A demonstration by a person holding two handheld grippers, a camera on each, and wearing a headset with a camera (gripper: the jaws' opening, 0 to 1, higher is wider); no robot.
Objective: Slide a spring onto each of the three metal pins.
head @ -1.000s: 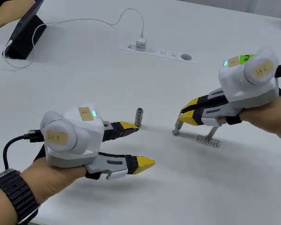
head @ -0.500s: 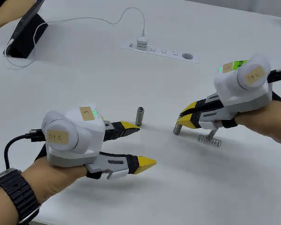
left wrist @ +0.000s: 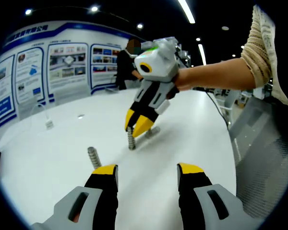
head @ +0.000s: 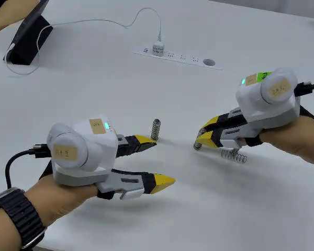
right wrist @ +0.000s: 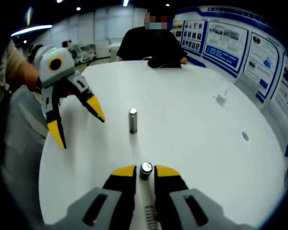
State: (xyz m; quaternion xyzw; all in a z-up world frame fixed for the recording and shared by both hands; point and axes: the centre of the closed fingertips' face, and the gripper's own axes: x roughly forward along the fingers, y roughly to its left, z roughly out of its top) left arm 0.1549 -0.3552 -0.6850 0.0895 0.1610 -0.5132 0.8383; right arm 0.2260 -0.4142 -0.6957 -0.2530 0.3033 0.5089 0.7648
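One metal pin wearing a spring [head: 155,129] stands upright on the white table [head: 94,89]; it also shows as the pin [left wrist: 93,156] and the pin [right wrist: 133,120]. My left gripper [head: 154,160] hovers just in front of it, open and empty, as its own view confirms for the left gripper [left wrist: 148,170]. A second pin with a spring [head: 199,141] leans on the table, and my right gripper [head: 203,135] is shut on it. That pin's head [right wrist: 146,167] sits between the right gripper [right wrist: 145,171] jaws. A loose spring [head: 234,155] lies under the right gripper.
A white power strip [head: 172,56] with a plugged charger and cable lies at the far side. A black stand [head: 26,34] sits at the far left. A person [right wrist: 151,45] sits across the table.
My right gripper has sunk lower and shifted slightly left over the leaning pin. The left gripper and the upright pin have stayed put.
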